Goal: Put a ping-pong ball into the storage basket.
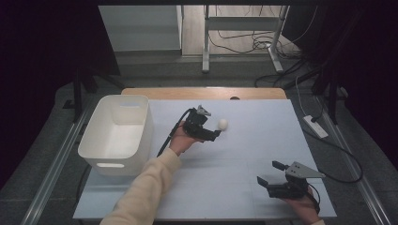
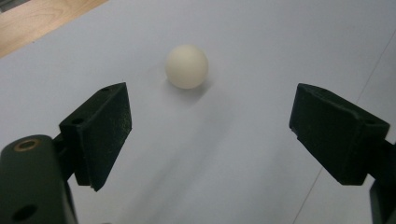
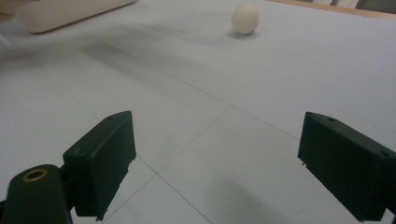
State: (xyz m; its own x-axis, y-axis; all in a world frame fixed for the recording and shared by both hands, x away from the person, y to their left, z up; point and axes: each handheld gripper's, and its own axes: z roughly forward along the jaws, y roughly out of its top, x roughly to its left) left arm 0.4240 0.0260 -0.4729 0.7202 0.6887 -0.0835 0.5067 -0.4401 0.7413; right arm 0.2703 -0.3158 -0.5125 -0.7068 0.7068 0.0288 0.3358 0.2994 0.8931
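A small white ball (image 1: 222, 123) lies on the pale table sheet (image 1: 244, 154), right of centre toward the back. My left gripper (image 1: 215, 131) hovers just short of it and is open. In the left gripper view the ball (image 2: 186, 66) sits ahead of the gripper (image 2: 210, 116), slightly left of the gap and not between the jaws. My right gripper (image 1: 270, 172) is open near the front right edge, with nothing in it. In the right gripper view (image 3: 215, 140) the ball (image 3: 245, 19) is far ahead.
A white plastic bin (image 1: 110, 161) stands at the table's left side, beside the left forearm in a cream sleeve (image 1: 145, 187). A wooden strip (image 1: 202, 93) runs along the far edge. Cables and a power strip (image 1: 315, 125) lie on the floor to the right.
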